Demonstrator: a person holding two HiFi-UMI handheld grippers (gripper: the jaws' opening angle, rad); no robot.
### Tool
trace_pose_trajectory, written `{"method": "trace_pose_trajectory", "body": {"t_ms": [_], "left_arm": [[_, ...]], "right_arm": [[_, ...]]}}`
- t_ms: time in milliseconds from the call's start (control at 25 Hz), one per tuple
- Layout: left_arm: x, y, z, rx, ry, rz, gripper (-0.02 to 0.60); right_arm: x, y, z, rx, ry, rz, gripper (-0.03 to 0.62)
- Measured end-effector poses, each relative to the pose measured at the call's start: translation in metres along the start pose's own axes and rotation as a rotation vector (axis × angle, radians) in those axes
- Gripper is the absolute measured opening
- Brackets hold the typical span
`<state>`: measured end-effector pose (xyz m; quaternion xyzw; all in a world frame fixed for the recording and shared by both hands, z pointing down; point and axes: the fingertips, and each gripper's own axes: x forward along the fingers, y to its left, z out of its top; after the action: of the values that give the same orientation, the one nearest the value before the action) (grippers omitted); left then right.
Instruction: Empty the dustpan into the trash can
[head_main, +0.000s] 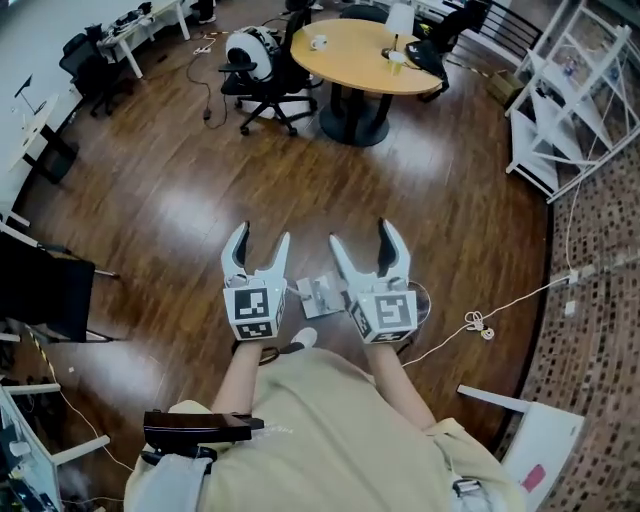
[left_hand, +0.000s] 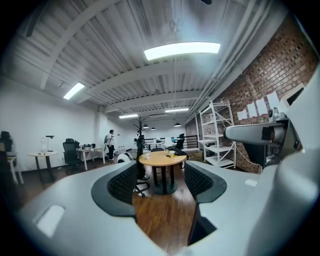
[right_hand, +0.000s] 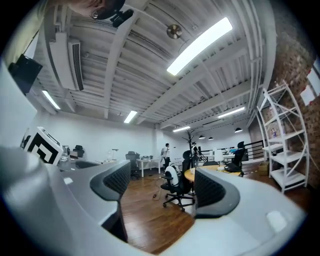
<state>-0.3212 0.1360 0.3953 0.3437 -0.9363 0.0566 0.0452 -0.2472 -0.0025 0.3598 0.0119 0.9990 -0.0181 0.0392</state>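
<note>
Both grippers are held side by side at waist height over the dark wooden floor, pointing level towards the room. My left gripper (head_main: 262, 235) (left_hand: 161, 180) is open, with only floor and a distant table showing between its black pads. My right gripper (head_main: 361, 233) (right_hand: 164, 184) is open too, with nothing between its fingers. A pale grey flat thing (head_main: 322, 296) lies on the floor between and below the two grippers, partly hidden; I cannot tell what it is. No dustpan or trash can is clearly recognisable in any view.
A round wooden table (head_main: 365, 55) with black office chairs (head_main: 265, 85) stands ahead. On the right are a white shelf rack (head_main: 570, 100) and a brick wall. A white cable (head_main: 500, 305) crosses the floor at the right. A black chair (head_main: 45, 285) is at the left. A person (left_hand: 110, 142) stands far off.
</note>
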Motion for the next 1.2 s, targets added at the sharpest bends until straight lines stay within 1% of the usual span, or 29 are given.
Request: {"method": "trace_pose_trajectory", "body": {"t_ms": [120,240,360,440,560,640,760,1040,1200], "left_arm": [[-0.015,0.028,-0.01,-0.001,0.012,0.053,0.279],[-0.026,0.049,-0.025,-0.008,0.044,0.076,0.279],[-0.031,0.063,-0.049,0.008,0.132,0.092,0.279],[-0.034,0.069,-0.072,0.018,0.201,0.083,0.279],[-0.036,0.072,-0.109,0.034,0.309,0.02,0.285],[-0.039,0.07,-0.132,0.049,0.394,-0.033,0.295],[-0.041,0.071,-0.163,0.067,0.515,-0.089,0.295],[-0.037,0.051,-0.222,0.143,0.738,-0.269,0.295],[-0.03,0.04,-0.264,0.201,0.843,-0.34,0.295]], "right_arm": [[0.015,0.029,-0.009,0.013,0.018,0.073,0.382],[0.024,0.052,-0.023,0.024,0.043,0.132,0.382],[0.029,0.063,-0.037,0.025,0.075,0.157,0.382],[0.031,0.065,-0.047,0.025,0.101,0.156,0.382],[0.034,0.066,-0.059,0.018,0.133,0.154,0.382],[0.033,0.066,-0.065,0.012,0.155,0.145,0.382],[0.032,0.064,-0.072,0.005,0.19,0.127,0.382],[0.027,0.05,-0.083,-0.003,0.241,0.087,0.381],[0.021,0.042,-0.089,0.019,0.251,0.071,0.382]]}}
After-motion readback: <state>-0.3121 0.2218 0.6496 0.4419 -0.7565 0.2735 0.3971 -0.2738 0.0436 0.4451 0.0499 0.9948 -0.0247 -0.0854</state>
